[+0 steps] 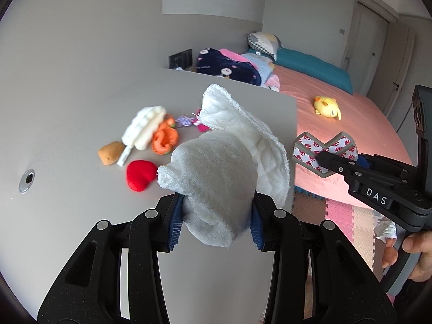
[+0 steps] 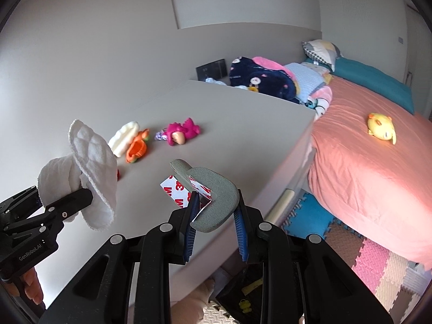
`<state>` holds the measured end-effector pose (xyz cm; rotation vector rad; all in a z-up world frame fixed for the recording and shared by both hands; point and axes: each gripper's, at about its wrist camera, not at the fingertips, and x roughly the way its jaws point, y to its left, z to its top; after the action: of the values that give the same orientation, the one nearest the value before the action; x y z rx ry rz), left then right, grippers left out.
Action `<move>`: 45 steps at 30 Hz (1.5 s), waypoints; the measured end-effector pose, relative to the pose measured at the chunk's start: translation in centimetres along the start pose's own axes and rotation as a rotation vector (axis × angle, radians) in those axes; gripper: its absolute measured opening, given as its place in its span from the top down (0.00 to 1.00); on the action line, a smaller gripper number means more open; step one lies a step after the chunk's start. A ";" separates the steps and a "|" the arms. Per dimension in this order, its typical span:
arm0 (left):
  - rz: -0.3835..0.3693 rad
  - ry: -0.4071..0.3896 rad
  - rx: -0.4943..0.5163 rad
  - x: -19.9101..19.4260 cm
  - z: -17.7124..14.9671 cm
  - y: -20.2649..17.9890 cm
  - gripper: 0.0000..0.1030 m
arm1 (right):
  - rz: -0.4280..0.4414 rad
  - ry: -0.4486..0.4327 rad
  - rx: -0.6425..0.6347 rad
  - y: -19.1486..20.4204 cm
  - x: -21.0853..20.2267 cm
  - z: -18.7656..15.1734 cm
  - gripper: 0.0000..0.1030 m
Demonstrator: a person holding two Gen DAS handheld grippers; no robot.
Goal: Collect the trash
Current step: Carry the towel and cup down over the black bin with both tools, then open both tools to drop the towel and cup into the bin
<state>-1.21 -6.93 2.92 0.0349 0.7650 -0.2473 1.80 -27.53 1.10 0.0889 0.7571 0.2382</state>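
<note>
My left gripper (image 1: 216, 216) is shut on a crumpled white quilted cloth (image 1: 229, 162) and holds it above the grey table (image 1: 67, 108); the cloth also shows in the right wrist view (image 2: 91, 167). My right gripper (image 2: 214, 213) is shut on a grey foam corner guard with 3M adhesive backing (image 2: 216, 197), held over the table's right edge; it shows in the left wrist view (image 1: 324, 148) too, off the table's side. Both held items hang free of the table.
On the table lie a red plush heart (image 1: 140, 175), a toy potato (image 1: 110, 152), a white shell-shaped toy (image 1: 145, 127), an orange toy (image 1: 164, 140) and a pink toy (image 2: 183, 132). A bed with a pink sheet (image 2: 364, 167) and a yellow plush (image 2: 382, 128) stands to the right. Foam floor mats (image 2: 378, 264) lie below.
</note>
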 end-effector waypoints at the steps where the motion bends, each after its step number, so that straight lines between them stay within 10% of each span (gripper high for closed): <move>1: -0.005 0.002 0.009 0.1 -0.1 -0.6 0.61 | -0.005 -0.002 0.006 -0.4 -0.3 -0.3 0.74; 32: -0.231 0.119 0.271 3.7 -2.8 -15.9 0.55 | -0.237 -0.014 0.221 -13.8 -7.1 -6.0 0.74; 36: -0.214 0.166 0.324 4.6 -3.6 -17.2 0.05 | -0.290 0.014 0.250 -15.1 -6.7 -6.3 0.23; 45: -0.180 0.168 0.331 4.8 -3.6 -16.7 0.05 | -0.329 -0.007 0.261 -15.8 -6.8 -5.9 0.22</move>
<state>-4.26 -23.70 -2.01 0.3041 0.8885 -0.5462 -4.11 -44.57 -1.25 0.2100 0.7810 -0.1746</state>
